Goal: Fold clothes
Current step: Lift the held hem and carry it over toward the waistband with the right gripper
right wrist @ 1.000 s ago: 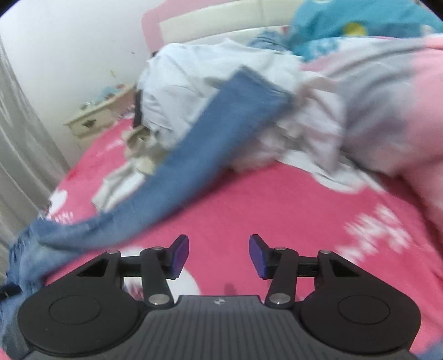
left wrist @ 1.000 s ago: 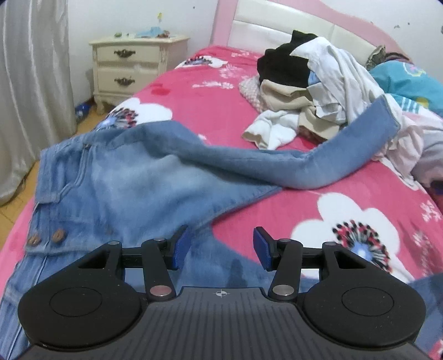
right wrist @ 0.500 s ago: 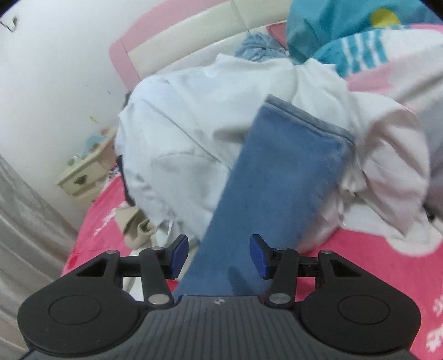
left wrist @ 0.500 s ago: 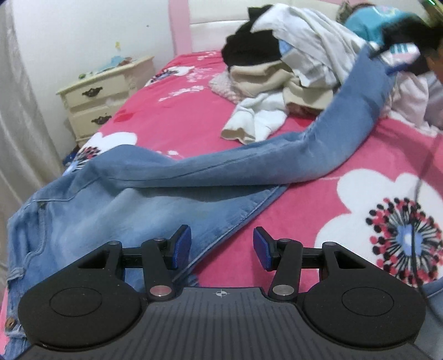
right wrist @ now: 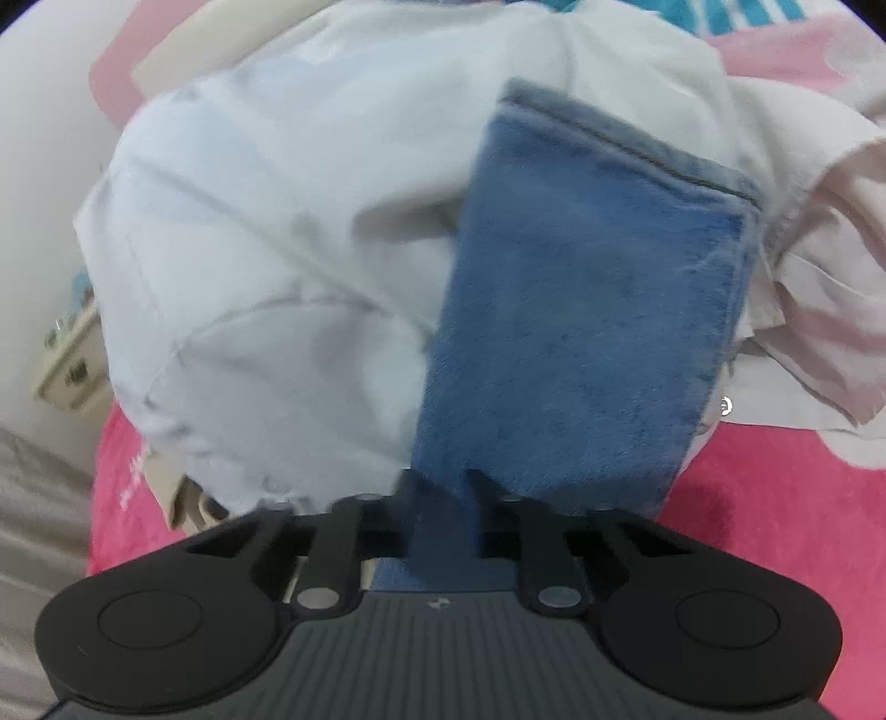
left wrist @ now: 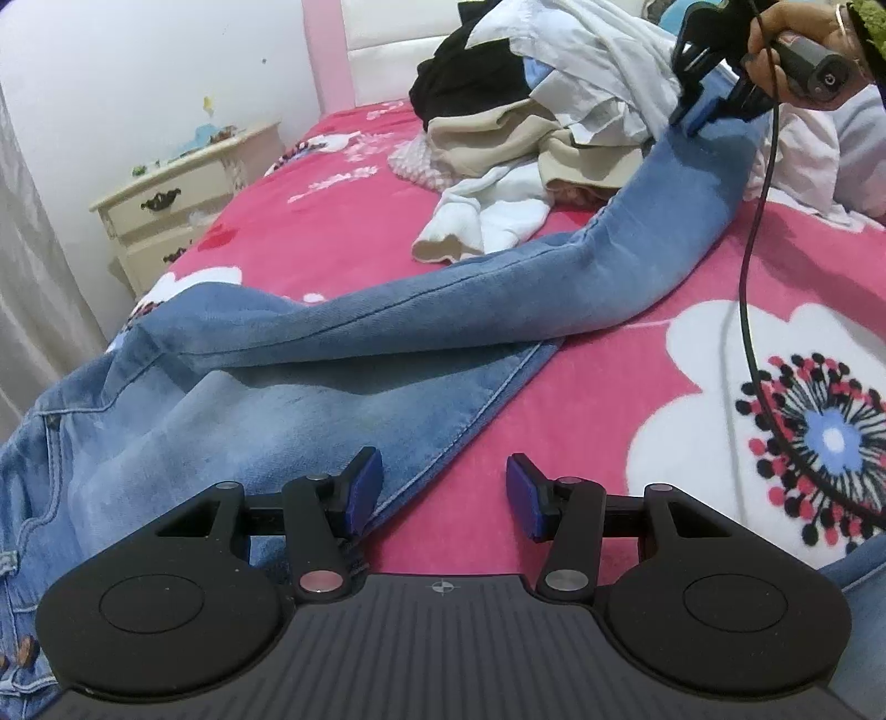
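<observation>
Blue jeans point(left wrist: 288, 399) lie spread on the pink flowered bed point(left wrist: 609, 421). One leg point(left wrist: 664, 232) stretches up to the far right onto a heap of clothes. My left gripper point(left wrist: 443, 490) is open, low over the jeans' edge, with nothing between its fingers. A hand holds my right gripper point(left wrist: 699, 113) at the far end of that leg. In the right wrist view the right gripper point(right wrist: 443, 498) is shut on the denim leg point(right wrist: 587, 310), which runs up from the jaws to its hem. A white garment point(right wrist: 266, 266) lies behind it.
A pile of black, beige and white clothes point(left wrist: 526, 116) sits near the headboard point(left wrist: 387, 39). A cream nightstand point(left wrist: 183, 210) stands left of the bed, by a grey curtain point(left wrist: 33, 266). A black cable point(left wrist: 747, 288) hangs from the right gripper across the bed.
The right gripper moved in to the end of the jeans leg and shut on it. The left gripper shifted right along the jeans, still open.
</observation>
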The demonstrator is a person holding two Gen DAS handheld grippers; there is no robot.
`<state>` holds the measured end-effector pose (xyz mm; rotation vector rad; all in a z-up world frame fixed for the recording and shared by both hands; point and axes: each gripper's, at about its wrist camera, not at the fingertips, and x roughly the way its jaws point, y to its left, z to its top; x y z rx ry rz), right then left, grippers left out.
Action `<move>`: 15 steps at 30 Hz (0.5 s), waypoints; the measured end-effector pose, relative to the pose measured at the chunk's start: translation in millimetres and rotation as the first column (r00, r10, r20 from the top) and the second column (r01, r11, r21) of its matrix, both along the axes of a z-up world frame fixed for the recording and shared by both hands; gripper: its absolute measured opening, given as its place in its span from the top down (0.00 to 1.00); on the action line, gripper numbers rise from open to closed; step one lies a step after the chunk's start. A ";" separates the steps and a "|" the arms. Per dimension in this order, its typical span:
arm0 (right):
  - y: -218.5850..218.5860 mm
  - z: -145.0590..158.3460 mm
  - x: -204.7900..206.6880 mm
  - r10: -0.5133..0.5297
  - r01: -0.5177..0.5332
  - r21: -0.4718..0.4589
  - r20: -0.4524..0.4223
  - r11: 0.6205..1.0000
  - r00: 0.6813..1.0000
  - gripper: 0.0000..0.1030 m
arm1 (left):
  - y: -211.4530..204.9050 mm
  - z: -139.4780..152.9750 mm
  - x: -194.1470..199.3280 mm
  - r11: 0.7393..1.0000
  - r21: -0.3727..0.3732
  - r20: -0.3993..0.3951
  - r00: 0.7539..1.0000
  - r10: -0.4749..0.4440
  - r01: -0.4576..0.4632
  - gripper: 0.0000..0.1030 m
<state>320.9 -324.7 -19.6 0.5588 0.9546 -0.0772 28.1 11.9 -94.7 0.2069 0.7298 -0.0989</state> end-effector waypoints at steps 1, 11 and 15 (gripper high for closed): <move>-3.6 1.0 -5.6 -0.006 0.006 0.012 0.020 1.000 1.000 0.98 | -0.6 -0.4 -0.1 1.000 0.009 0.005 1.000 -0.003 0.003 0.52; -44.3 31.9 -144.7 -0.123 0.063 0.180 0.346 0.982 0.930 0.99 | -5.1 -2.9 -1.4 0.993 0.121 0.051 0.999 -0.008 0.002 0.52; -62.3 44.3 -205.3 -0.196 0.077 0.263 0.463 0.962 0.864 0.99 | -9.8 -4.2 -6.3 0.983 0.181 0.072 0.997 -0.033 0.019 0.52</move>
